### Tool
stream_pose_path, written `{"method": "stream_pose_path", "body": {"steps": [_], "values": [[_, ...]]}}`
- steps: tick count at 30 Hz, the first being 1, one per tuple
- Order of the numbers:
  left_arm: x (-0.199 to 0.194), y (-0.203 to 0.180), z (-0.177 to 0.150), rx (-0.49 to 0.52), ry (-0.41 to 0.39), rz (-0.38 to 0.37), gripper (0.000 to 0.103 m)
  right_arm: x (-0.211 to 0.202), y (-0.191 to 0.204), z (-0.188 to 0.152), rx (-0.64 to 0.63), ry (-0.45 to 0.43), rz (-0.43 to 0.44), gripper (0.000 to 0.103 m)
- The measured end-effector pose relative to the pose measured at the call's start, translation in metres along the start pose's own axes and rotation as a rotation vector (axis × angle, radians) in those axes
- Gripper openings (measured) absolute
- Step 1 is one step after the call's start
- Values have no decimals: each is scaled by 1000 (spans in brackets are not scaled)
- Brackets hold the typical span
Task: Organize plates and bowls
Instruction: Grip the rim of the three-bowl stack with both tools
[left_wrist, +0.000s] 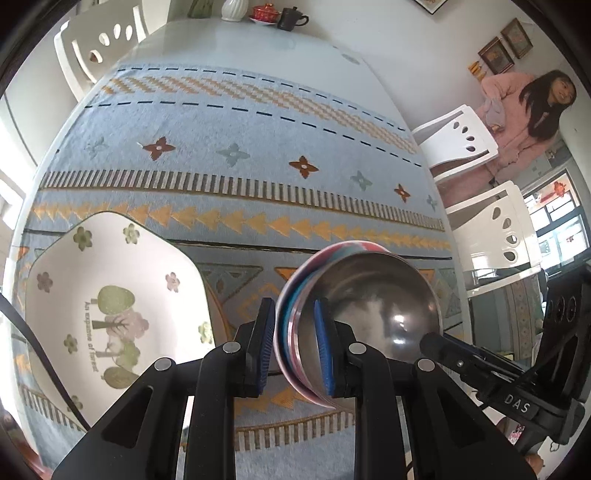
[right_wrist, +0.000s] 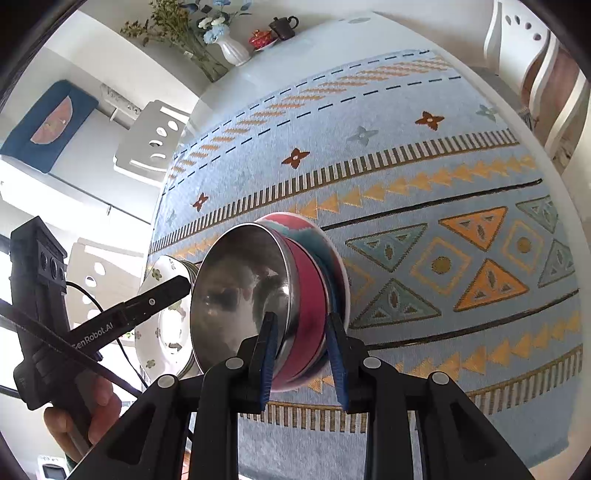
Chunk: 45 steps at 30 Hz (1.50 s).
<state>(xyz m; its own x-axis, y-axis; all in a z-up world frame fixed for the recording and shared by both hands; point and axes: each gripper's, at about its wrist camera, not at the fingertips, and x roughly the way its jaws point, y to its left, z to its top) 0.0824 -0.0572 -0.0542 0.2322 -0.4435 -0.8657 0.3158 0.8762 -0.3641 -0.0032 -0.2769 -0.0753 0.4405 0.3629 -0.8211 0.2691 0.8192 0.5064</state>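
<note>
A steel-lined bowl (left_wrist: 373, 314) with a pink and teal outside sits on a pink and teal plate rim; both are held tilted above the patterned tablecloth. My left gripper (left_wrist: 295, 347) is shut on the near rim of the bowl and plate. My right gripper (right_wrist: 303, 354) is shut on the same bowl (right_wrist: 240, 291) and plate from the opposite side. A white floral plate (left_wrist: 110, 302) lies on the table to the left; it also shows in the right wrist view (right_wrist: 166, 325) behind the bowl.
A blue patterned tablecloth (left_wrist: 240, 177) covers the table. A white vase (right_wrist: 232, 50), a red cup (right_wrist: 260, 37) and a dark teapot (right_wrist: 282, 26) stand at the far end. White chairs (left_wrist: 458, 140) stand around the table. A person in pink (left_wrist: 517, 122) stands at the right.
</note>
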Motion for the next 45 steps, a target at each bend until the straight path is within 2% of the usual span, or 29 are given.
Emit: {"method": "stream_pose_path", "body": {"steps": [5, 6, 7, 12, 21, 26, 30, 32, 35, 39, 45], "values": [[-16, -6, -11, -5, -25, -16, 21, -8, 4, 1, -12, 3, -14, 27], [-21, -6, -14, -4, -33, -19, 26, -12, 6, 1, -14, -3, -20, 27], [-25, -6, -16, -7, -40, -23, 28, -14, 6, 1, -16, -9, -24, 27], [-38, 0, -28, -22, -58, -31, 28, -7, 8, 2, -59, -39, -73, 27], [-33, 5, -48, -37, -29, -33, 28, 10, -4, -4, -26, -37, -123, 27], [-30, 3, -55, -56, -22, -4, 29, 3, 2, -8, -41, -24, -126, 27], [-31, 0, -58, -94, -26, -5, 47, -8, 18, -14, -100, -4, -121, 28], [-34, -4, -60, -104, -42, -9, 50, -13, 24, -15, -120, 6, -119, 28], [-38, -12, -62, -93, -48, 24, 50, -20, 30, -16, -152, 13, -108, 32], [-41, -18, -62, -113, -61, 27, 52, -27, 34, -17, -174, 14, -89, 48], [-40, -21, -61, -134, -60, 34, 53, -33, 36, -14, -203, 20, -87, 49]]}}
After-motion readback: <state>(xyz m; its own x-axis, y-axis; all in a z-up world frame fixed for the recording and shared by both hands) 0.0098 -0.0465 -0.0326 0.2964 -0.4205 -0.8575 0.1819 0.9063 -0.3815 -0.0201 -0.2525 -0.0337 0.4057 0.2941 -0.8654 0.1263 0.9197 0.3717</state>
